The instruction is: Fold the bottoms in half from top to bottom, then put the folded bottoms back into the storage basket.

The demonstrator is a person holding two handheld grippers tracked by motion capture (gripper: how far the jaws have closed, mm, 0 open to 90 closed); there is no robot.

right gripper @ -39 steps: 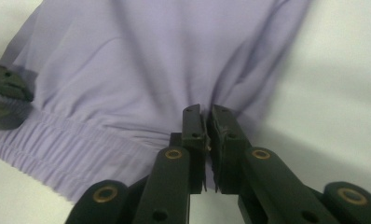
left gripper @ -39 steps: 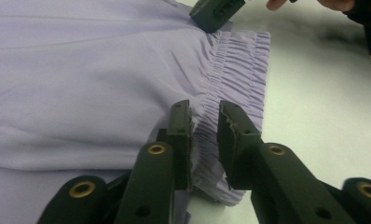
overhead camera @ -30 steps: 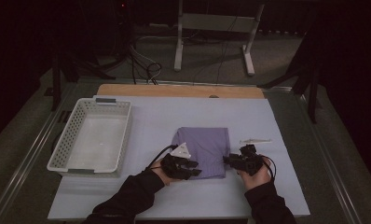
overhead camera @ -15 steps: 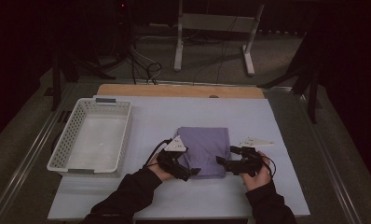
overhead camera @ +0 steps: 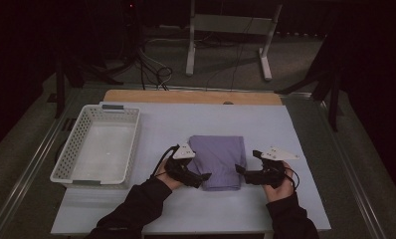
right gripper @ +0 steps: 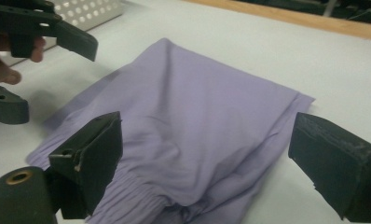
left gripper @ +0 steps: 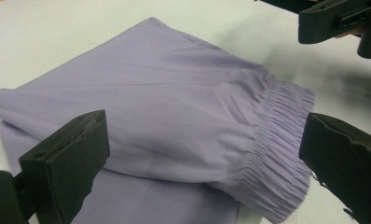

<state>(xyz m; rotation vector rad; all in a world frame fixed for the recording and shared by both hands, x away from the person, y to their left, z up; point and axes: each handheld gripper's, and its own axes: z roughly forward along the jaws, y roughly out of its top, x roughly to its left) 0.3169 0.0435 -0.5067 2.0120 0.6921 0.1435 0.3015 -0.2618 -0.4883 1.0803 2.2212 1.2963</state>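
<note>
So the folded purple garment sits mid-frame on the bench, long axis running up the frame. Left gripper and right gripper flank its lower corners about equally close, jaws wide apart, nothing clamped, elastic waistband nearest them.

One overhead camera, two riding close on the claws.
The high view looks forward and down over the tabletop; both claw views face inward, sharing the folded purple cloth.

Folded cloth mid-table, basket left, tongs flanking it
</note>
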